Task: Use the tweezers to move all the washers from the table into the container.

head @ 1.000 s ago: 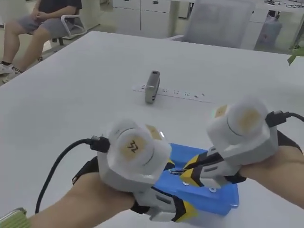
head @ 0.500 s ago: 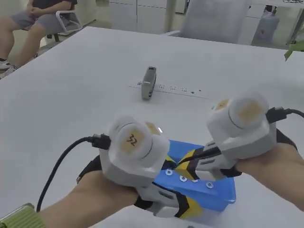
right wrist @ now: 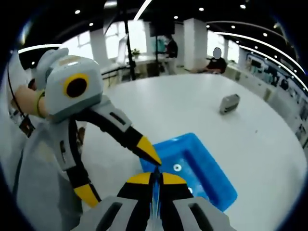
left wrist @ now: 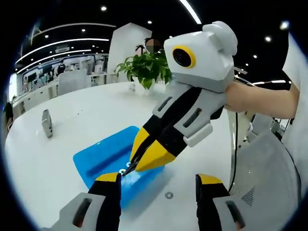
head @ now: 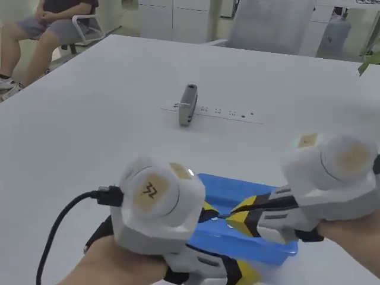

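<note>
yellow-tipped and spread wide, the jaws of the left gripper (left wrist: 159, 185) hold nothing; this gripper is the nearer one, low and left in the head view. just right of it, the right gripper (right wrist: 155, 177) has its jaws pressed together on the tweezers (right wrist: 155, 195), a thin metal pair whose long axis runs straight out along those jaws. in the head view the tweezers point left and slightly down, and their tip hangs over the blue container (head: 249, 190). in the left gripper view that tip sits low above the container's near edge, close to one of the left gripper's own jaw tips. whether anything is caught in the tip is too small to tell. the container is a shallow rectangular tray on the white table (head: 119, 119), partly under both grippers, with its long side running left to right in the head view. a washer (right wrist: 177, 167) lies flat on its floor. a second washer (left wrist: 168, 195) lies on the bare table just outside the container's edge. farther off, near the middle of the table, a grey device (head: 187, 105) lies at the left end of a white power strip (head: 228, 113). beyond the table's far left corner a person (head: 47, 21) sits on a chair, and a grey chair (head: 267, 27) stands at the far edge.
</note>
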Available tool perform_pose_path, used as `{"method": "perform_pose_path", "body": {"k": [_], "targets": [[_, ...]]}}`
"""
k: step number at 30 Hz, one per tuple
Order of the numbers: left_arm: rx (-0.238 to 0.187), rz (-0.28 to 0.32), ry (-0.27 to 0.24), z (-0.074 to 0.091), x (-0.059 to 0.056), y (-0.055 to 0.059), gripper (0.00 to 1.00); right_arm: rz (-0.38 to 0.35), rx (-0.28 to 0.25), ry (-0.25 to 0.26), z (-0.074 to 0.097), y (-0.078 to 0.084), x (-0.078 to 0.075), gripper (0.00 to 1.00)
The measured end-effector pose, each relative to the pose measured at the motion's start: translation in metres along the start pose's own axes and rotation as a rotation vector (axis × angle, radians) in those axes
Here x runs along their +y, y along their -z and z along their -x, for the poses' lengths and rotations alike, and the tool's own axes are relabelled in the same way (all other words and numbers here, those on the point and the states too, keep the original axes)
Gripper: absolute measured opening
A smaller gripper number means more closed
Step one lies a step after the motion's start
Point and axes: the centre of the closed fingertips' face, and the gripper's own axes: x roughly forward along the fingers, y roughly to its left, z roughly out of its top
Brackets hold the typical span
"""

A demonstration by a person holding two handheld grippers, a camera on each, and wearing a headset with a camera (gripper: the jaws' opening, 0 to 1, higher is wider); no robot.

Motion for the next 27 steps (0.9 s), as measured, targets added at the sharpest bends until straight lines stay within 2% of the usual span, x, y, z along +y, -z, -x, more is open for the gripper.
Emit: {"method": "perform_pose_path", "body": {"k": [3,6,8,11,14,17,19,20,23,25,26,27], "targets": [[0.01,-0.049,0.006,0.002,-0.014,0.005,0.63,0.008,0.025,0.006,0.006,0.012,0.013,0.02],[0.008,-0.032,0.037,0.004,-0.031,0.011,0.64,0.004,0.022,0.006,0.01,0.016,0.02,0.02],[-0.001,-0.03,0.046,0.005,-0.038,0.012,0.64,-0.025,0.008,0.001,0.013,0.017,0.028,0.02],[-0.014,-0.049,0.037,0.008,-0.048,0.012,0.65,-0.013,0.039,0.004,0.013,0.025,0.039,0.02],[-0.036,-0.034,0.05,0.011,-0.059,0.009,0.65,-0.044,0.014,-0.011,0.013,0.023,0.048,0.02],[-0.033,-0.044,0.054,0.013,-0.068,0.013,0.64,-0.077,0.012,-0.005,0.011,0.025,0.052,0.02],[-0.037,-0.04,0.057,0.015,-0.072,0.014,0.65,-0.093,0.013,-0.001,0.009,0.027,0.055,0.02],[-0.049,-0.016,0.057,0.016,-0.073,0.013,0.66,-0.103,0.009,-0.003,0.008,0.026,0.056,0.02],[-0.057,-0.004,0.045,0.019,-0.075,0.015,0.68,-0.129,-0.016,-0.002,0.008,0.023,0.06,0.02],[-0.056,-0.002,0.042,0.02,-0.077,0.017,0.7,-0.145,-0.041,0.0,0.008,0.018,0.062,0.02],[-0.038,0.005,0.043,0.019,-0.078,0.022,0.7,-0.152,-0.056,-0.002,0.008,0.015,0.063,0.02],[-0.04,0.0,0.035,0.019,-0.078,0.024,0.72,-0.151,-0.052,-0.003,0.007,0.015,0.064,0.02]]}}
